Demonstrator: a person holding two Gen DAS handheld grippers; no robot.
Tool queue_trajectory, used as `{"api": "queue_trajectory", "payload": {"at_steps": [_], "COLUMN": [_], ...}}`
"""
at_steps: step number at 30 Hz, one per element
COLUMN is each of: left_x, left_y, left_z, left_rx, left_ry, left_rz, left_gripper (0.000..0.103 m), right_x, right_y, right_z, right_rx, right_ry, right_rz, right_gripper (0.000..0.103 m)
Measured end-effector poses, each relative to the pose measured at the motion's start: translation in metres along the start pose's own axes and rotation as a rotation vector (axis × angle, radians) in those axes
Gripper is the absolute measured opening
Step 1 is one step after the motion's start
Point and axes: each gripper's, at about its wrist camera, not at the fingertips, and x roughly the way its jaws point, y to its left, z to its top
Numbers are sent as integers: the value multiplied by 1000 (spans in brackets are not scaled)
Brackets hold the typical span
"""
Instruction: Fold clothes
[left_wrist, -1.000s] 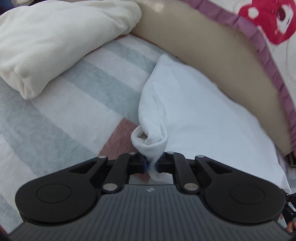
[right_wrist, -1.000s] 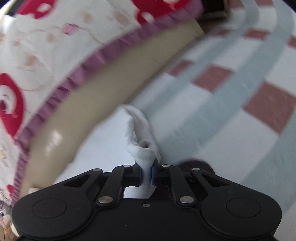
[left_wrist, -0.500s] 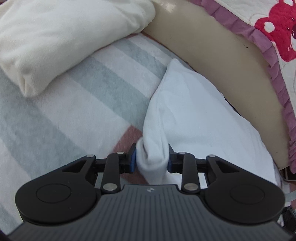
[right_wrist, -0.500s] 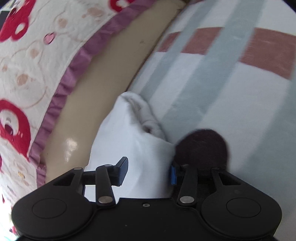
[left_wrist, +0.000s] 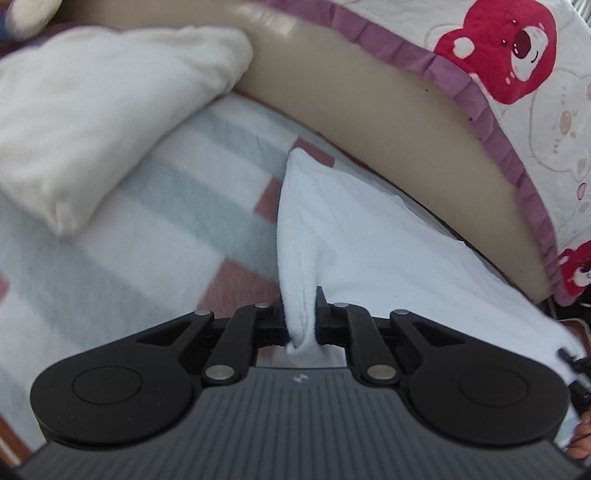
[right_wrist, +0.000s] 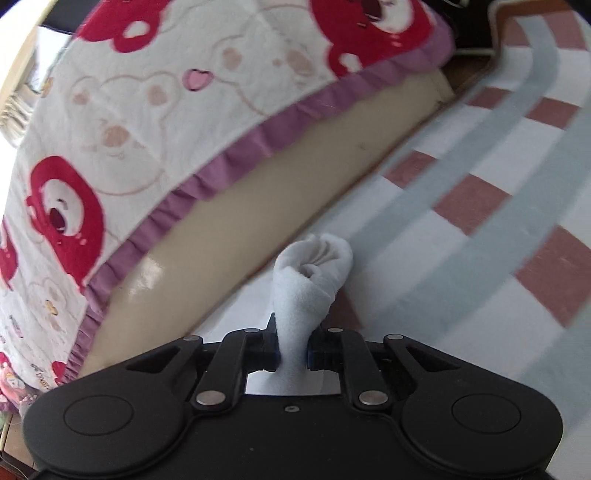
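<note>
Cloth (left_wrist: 388, 251), white and fleecy, is the garment in hand; it lies on the striped blanket (left_wrist: 155, 206) beside the tan bed edge (left_wrist: 388, 122), with one edge drawn up into each gripper. Seen from the left wrist, the left gripper (left_wrist: 301, 325) sits at 6 o'clock with its jaws clenched on a bunched ridge of the cloth, which runs up toward 12 o'clock while the rest of the sheet spreads toward 3 o'clock. From the right wrist, the right gripper (right_wrist: 291, 350) also pinches the cloth, a twisted knob of it standing just above the jaws. Both pairs of jaws have just been closing, and fabric is between them in each case. A cream folded bundle (left_wrist: 96, 122) lies at 10 o'clock, apart from the white cloth. A bear quilt (right_wrist: 155, 122) hangs over the bed edge.

The step looks like lifting one side to carry it over for a fold. Doing it well probably means raising both grippers evenly, keeping the edge between them taut so it does not sag, and laying it squarely on the far side. The twisted right-hand bunch may leave a crooked corner, so it likely needs smoothing.
</note>
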Motion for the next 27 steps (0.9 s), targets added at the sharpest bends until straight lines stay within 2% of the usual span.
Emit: {"api": "queue_trajectory", "payload": {"at_steps": [2,4,5,6,7,8,10,12,14,16,18,19,21,23,25,27], "left_x": [1,9,17,22,20,17,6,-5,-15,-20,-16,-8,14,30,34,34], "left_y": [-1,-4,-5,-8,-12,-15,-18,-17,-16,-17,-17,-15,-11,-6,2,15], "left_z": [-11,-21,-23,-25,-24,-23,-17,-10,-7,-7,-9,-11,-17,-24,-27,-26], "left_rx": [23,71,103,150,189,223,256,231,192,153,106,82,37,44,59,18], "left_ry": [35,92,138,170,149,124,62,15,-25,-32,-5,40,163,219,210,205], "left_rz": [20,96,192,297,347,386,401,334,203,38,-109,-155,-161,-87,-50,-52], "left_gripper": [10,14,15,28,44,44,40,40,38,33,25,24,14,14,14,13], "right_x": [-8,-2,0,3,4,5,2,0,-3,-4,-3,-2,1,9,25,50], "right_y": [-12,-25,-31,-35,-34,-31,-16,3,38,82,128,150,185,212,229,227], "right_z": [-8,-15,-19,-21,-23,-23,-23,-23,-25,-32,-47,-56,-75,-104,-137,-165], "right_rx": [-9,28,46,56,44,25,-58,-155,-307,-495,-659,-716,-751,-798,-837,-839], "right_ry": [37,77,98,111,110,107,87,64,28,-3,-4,4,51,125,224,331], "right_rz": [-40,-87,-110,-129,-138,-145,-149,-151,-138,-119,-48,6,170,304,377,365], "right_gripper": [15,15,15,15,15,15,15,15,15,15,15,15,15,15,15,15]}}
